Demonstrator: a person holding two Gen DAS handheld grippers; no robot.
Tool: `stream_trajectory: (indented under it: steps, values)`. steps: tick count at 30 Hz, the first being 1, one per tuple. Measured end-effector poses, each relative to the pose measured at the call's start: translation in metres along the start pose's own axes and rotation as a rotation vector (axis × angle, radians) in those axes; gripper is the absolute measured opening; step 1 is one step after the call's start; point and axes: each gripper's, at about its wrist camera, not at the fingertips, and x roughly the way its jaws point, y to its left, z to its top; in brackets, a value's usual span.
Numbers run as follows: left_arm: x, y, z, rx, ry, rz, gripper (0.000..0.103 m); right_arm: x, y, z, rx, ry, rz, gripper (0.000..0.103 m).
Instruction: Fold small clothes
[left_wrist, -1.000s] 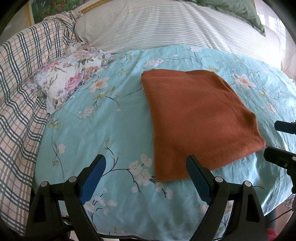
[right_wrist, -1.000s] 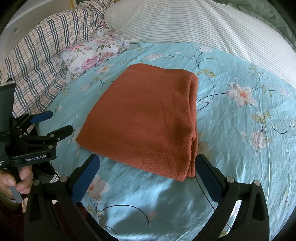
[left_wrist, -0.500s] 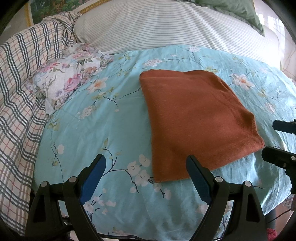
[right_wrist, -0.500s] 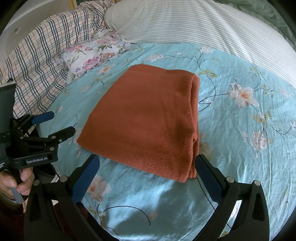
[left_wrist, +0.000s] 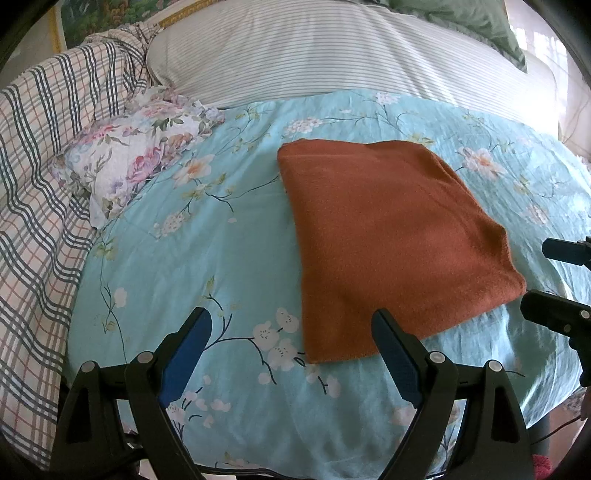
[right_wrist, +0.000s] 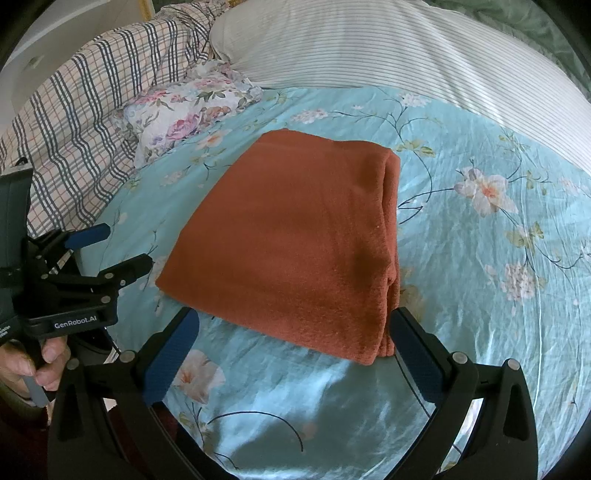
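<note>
A rust-orange cloth (left_wrist: 388, 236) lies folded flat in a neat rectangle on the light-blue floral bedspread (left_wrist: 184, 266); it also shows in the right wrist view (right_wrist: 303, 251), with its layered folded edge on the right side. My left gripper (left_wrist: 291, 332) is open and empty, held just short of the cloth's near left corner. My right gripper (right_wrist: 291, 336) is open and empty, its jaws spread just short of the cloth's near edge. Each gripper shows in the other's view, the right one (left_wrist: 554, 280) and the left one (right_wrist: 110, 251).
A flowered cloth (left_wrist: 140, 162) lies bunched at the left beside a plaid blanket (left_wrist: 40, 177). A striped pillow (left_wrist: 332, 51) lies across the back. The bed's near edge runs just under both grippers.
Nothing has changed apart from a very slight shift of both views; the cloth lies still and both grippers stay open.
</note>
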Motion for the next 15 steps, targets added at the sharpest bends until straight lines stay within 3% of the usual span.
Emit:
stream_trajectory:
  steps: [15]
  values:
    - [-0.0027,0.0034,0.0024,0.002,-0.005,-0.005,0.089,-0.0018,0.0027,0.0018,-0.008,-0.005,0.006,0.102]
